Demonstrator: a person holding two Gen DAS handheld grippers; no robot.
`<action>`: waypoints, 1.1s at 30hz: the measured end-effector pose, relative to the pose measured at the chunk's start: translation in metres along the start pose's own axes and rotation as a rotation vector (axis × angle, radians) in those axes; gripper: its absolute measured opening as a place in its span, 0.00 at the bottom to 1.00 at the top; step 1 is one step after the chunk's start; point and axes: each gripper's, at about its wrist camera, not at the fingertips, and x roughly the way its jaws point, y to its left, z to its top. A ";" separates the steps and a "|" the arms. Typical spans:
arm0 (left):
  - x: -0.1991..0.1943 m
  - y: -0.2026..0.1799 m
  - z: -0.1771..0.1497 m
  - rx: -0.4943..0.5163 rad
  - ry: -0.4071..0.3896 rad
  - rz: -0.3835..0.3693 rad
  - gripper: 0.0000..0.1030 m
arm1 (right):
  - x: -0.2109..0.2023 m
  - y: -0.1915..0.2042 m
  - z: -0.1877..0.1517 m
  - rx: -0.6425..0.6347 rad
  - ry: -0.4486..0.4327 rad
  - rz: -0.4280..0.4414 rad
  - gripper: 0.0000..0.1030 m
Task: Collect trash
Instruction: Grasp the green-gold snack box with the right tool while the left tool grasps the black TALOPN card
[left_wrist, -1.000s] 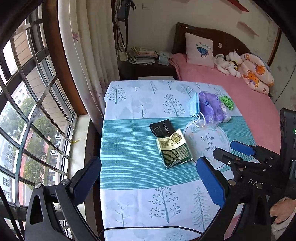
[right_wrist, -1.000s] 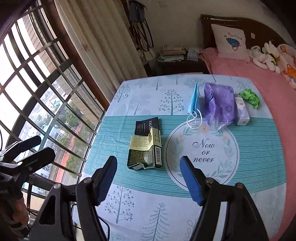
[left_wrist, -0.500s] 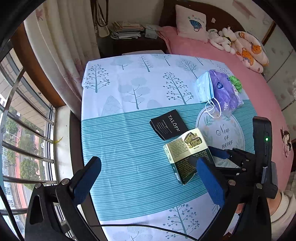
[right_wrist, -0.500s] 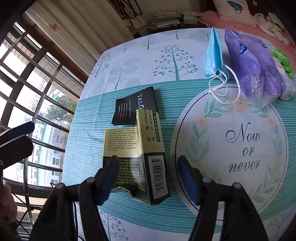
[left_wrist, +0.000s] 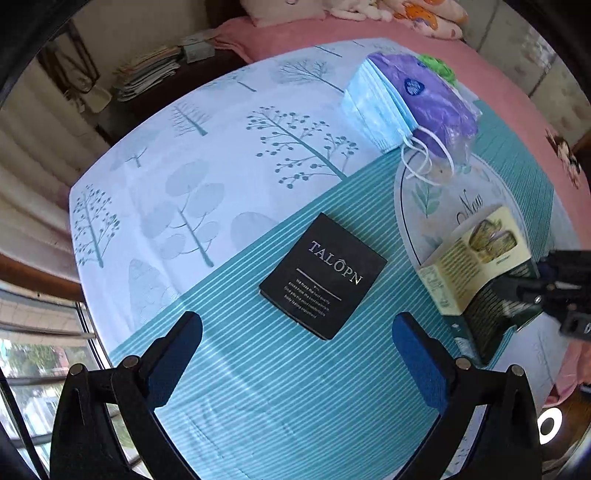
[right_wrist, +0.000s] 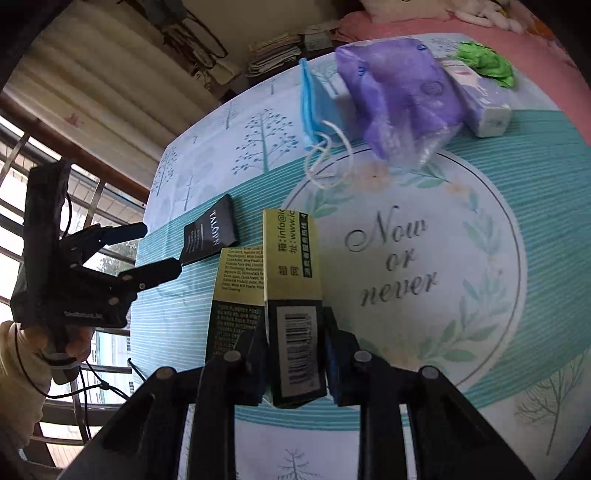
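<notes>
Right hand-held gripper (right_wrist: 295, 354) clamps green/yellow box (right_wrist: 291, 295) by barcode end; left hand-held gripper (left_wrist: 295, 354) wide open, black card (left_wrist: 323, 275) just ahead on bench (left_wrist: 258, 387).

Daylight is coming in from the window (right_wrist: 55, 206) on the left, making the tablecloth (left_wrist: 229, 155) look bright and a bit washed out. The glass is glowing white. Soft shadows are lying under the left gripper (left_wrist: 295, 354). The round lens is bending straight lines near the edges, and the corners are going black. The box (right_wrist: 291, 295) is looking slightly blurry up close.
</notes>
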 end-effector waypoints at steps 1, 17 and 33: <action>0.007 -0.006 0.004 0.049 0.010 0.009 0.99 | -0.003 -0.004 -0.002 0.009 -0.003 -0.007 0.23; 0.042 -0.001 0.039 0.104 0.067 -0.042 0.68 | -0.015 -0.021 -0.021 0.062 -0.013 0.004 0.24; -0.039 -0.042 -0.018 -0.073 -0.044 0.086 0.50 | -0.069 -0.023 -0.043 -0.008 -0.070 0.061 0.24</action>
